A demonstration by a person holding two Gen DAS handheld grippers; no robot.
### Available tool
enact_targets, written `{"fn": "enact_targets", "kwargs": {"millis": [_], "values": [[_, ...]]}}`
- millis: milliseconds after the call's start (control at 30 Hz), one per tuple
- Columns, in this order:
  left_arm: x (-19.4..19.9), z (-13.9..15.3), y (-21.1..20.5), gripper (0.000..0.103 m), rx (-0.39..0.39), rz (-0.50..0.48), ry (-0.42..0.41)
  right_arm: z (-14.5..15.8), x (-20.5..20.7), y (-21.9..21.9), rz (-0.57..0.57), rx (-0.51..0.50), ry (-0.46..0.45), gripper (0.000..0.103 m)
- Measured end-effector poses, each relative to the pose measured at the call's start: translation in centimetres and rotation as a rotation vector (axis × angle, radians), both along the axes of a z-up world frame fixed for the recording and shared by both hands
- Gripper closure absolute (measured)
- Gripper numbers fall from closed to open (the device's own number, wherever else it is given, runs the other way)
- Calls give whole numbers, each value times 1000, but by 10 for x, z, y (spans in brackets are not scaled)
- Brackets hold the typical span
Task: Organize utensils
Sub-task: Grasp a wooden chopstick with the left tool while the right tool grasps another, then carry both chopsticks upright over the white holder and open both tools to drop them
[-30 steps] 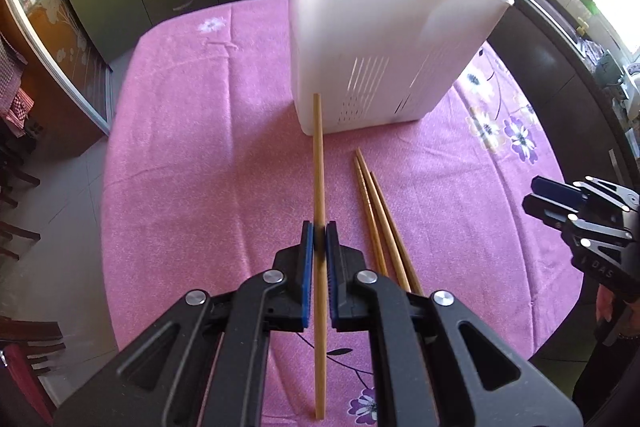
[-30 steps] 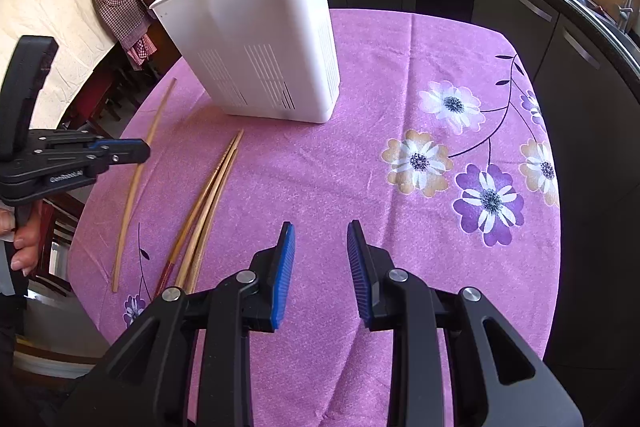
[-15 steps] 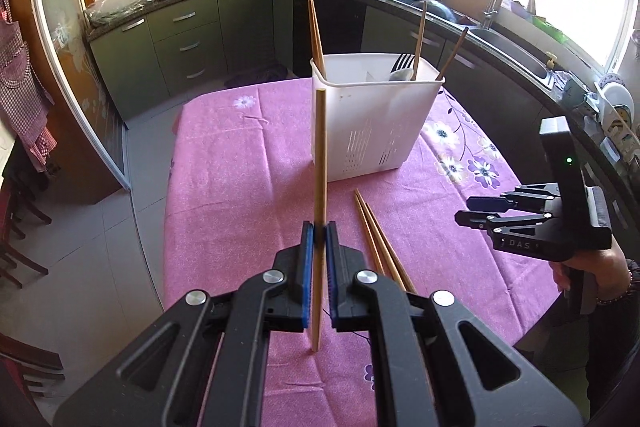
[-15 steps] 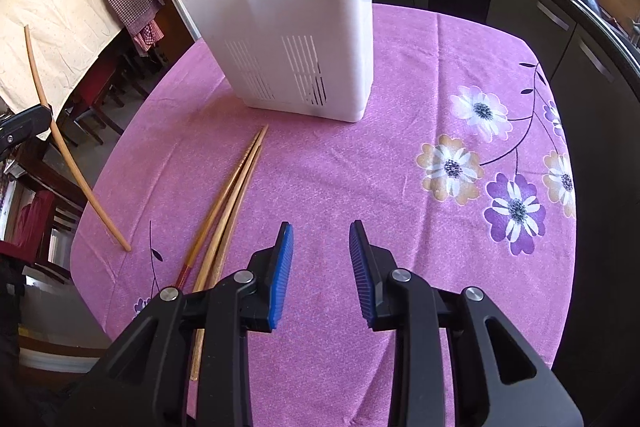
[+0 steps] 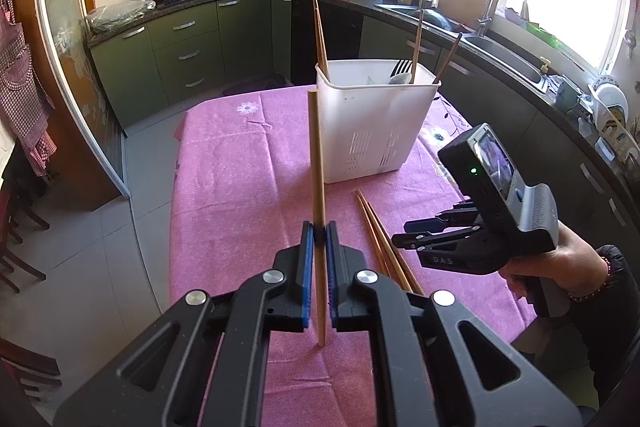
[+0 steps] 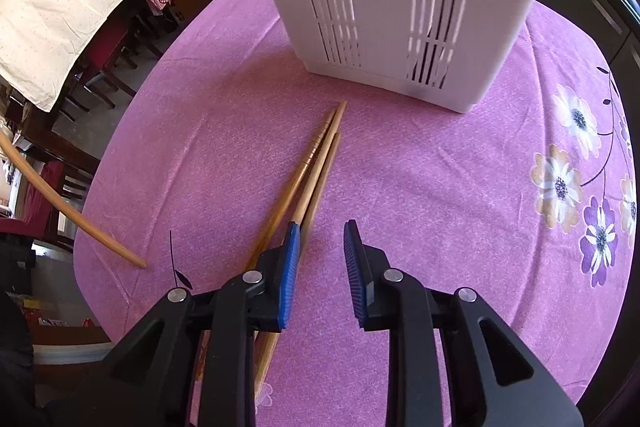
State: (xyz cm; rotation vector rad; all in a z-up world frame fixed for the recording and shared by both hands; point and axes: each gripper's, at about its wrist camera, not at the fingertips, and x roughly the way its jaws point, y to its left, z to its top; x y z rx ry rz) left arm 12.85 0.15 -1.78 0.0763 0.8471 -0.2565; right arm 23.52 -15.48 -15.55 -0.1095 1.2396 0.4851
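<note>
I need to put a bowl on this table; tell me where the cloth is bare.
Bare cloth lies left of the white holder, out to the table edge, and right of the loose chopsticks toward the printed flowers. It is crowded before the holder, where those chopsticks lie under the open right gripper; the left gripper holds one chopstick.
</note>
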Motion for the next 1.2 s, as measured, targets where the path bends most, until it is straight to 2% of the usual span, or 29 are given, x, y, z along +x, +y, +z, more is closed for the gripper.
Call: {"fn": "enact_targets", "kwargs": {"millis": [567,600,633,800,933,1200], "values": [[-3,1,4,96,3,-7,-4,-10,1,26,33,-101,-11,82],[-3,2,4,97,5,-9,-4,-10,1,28,31,-111,-20,83],[-3,2,4,97,6,-11,-3,-11,1,31,28,-125,-32,90],[-4,3,2,97,11,-17,-5,-9,2,29,21,-101,-42,96],[-4,3,0,96,18,-15,-5,14,-1,12,-10,-27,-88,97],[-4,4,1,96,19,-15,-5,104,-46,-32,-71,113,-313,97]]}}
